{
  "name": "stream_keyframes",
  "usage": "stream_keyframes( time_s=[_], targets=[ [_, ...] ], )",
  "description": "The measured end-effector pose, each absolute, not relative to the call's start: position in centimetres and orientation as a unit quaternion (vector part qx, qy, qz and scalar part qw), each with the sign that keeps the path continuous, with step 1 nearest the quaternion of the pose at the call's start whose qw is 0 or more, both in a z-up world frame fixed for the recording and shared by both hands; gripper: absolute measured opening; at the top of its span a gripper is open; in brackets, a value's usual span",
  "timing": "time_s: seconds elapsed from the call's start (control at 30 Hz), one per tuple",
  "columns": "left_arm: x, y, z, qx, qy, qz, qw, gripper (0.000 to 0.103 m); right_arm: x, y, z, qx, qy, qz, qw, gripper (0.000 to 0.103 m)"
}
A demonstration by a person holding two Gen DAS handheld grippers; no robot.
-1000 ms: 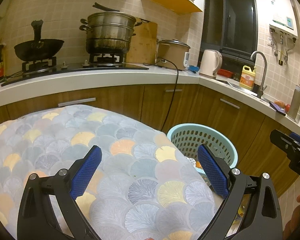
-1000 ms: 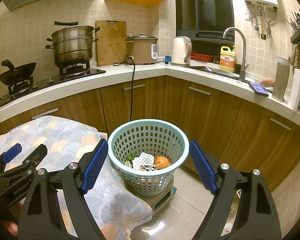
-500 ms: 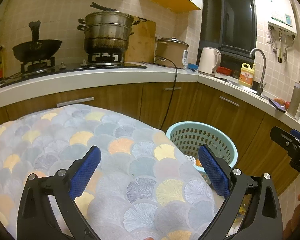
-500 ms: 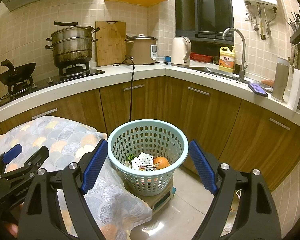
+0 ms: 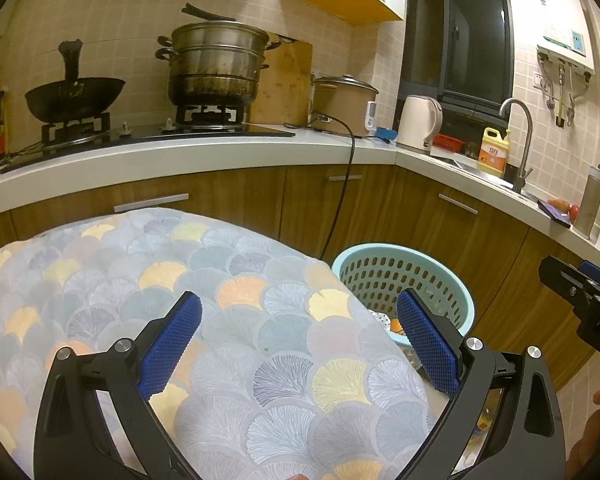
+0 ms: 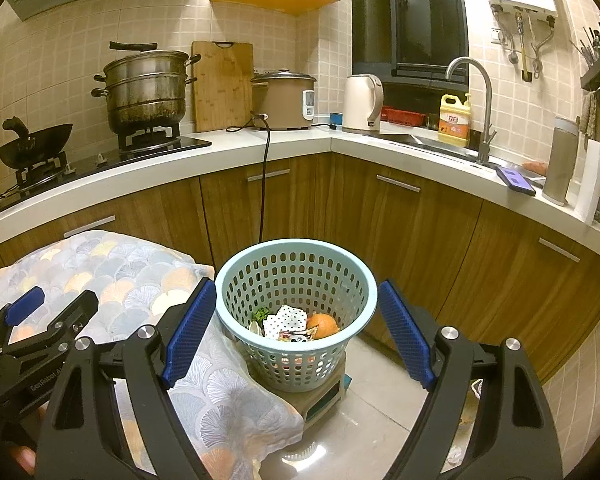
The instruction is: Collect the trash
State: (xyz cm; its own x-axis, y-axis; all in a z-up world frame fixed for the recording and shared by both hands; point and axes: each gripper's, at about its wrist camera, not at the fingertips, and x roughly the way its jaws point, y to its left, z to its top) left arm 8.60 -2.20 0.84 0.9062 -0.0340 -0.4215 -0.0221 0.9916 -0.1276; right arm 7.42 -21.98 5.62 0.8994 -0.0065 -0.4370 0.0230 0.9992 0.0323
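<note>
Basket [image 6: 296,304] holds trash, straight ahead between wide, empty right tongs [image 6: 296,332]; left tongs [image 5: 300,344] wide too, left of basket, farther.

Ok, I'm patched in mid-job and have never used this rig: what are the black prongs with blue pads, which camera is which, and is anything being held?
There is no robot arm. A person holds a two-finger gripper in each hand, and each gripper has a fisheye camera looking forward along its fingers. The black prongs are those fingers, and the blue parts are their grip pads.

The left wrist view shows the left gripper over a table covered by a fan-patterned cloth; no trash shows on the cloth. The other gripper pokes in at that view's right edge.

The right wrist view shows the right gripper above a pale blue basket that stands beside the table on a low stand. Inside are a dotted wrapper, something orange and other scraps.

Both grippers are open and hold nothing.
</note>
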Motion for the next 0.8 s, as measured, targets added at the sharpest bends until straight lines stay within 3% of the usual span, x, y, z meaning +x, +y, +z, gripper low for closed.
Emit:
stream_keyframes(
  time_s=[0.8],
  targets=[
    [8.76,-1.78,0.83,-0.063,0.217,-0.002,0.974,0.095,7.6,-21.54,4.91,0.019,0.229,0.001,0.973,0.079]
  ],
)
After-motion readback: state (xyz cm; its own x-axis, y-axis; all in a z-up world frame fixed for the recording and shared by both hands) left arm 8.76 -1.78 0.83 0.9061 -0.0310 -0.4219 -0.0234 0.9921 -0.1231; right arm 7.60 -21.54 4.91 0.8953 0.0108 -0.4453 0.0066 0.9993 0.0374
